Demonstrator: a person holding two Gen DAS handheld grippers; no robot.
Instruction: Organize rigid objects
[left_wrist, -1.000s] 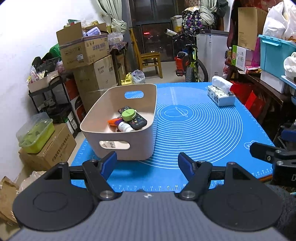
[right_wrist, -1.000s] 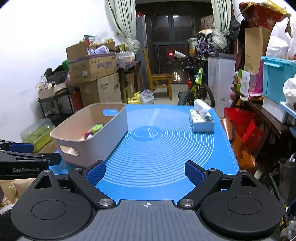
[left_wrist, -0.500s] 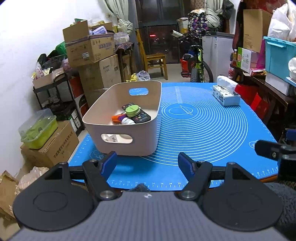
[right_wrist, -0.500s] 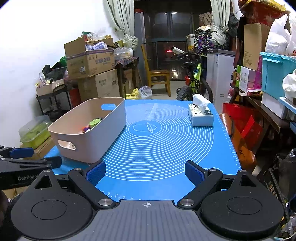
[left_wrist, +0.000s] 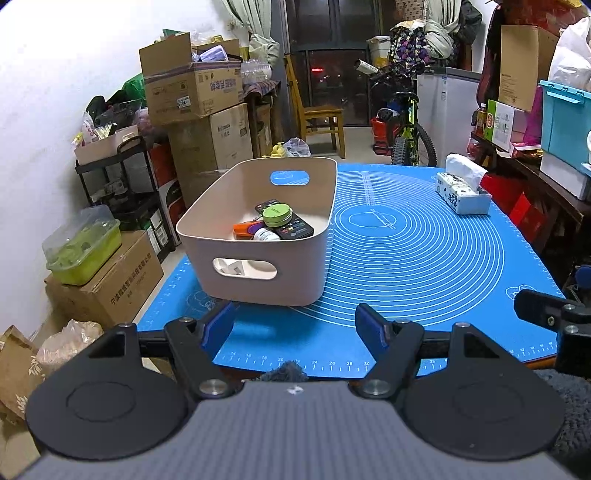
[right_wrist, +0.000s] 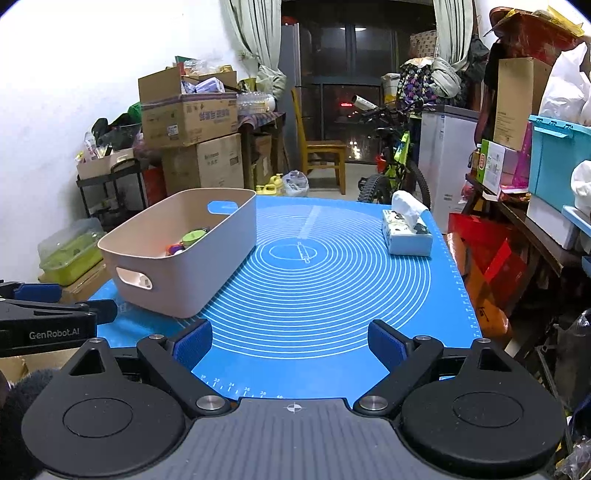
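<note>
From the left wrist, the left gripper (left_wrist: 297, 326) stood released, its blue-padded jaws spread with nothing between them, low at the near edge of the blue silicone mat with white rings (left_wrist: 424, 258); just ahead sat the beige plastic bin with cut-out handles (left_wrist: 258, 273), holding a round green tin (left_wrist: 277, 216), a black remote control (left_wrist: 295, 229), an orange item and a white-capped bottle, heaped together toward the near wall; a patterned tissue box (left_wrist: 463, 192) lay well apart at the far right.

From the right wrist, the right gripper (right_wrist: 291, 345) was likewise released and empty over bare mat; the bin stood to its left, and no loose object showed on the mat besides the tissue box.

The sorting looked nearly finished; the risk I judged was the left jaws, so near the bin wall, nudging it toward the table edge if pushed forward carelessly.
</note>
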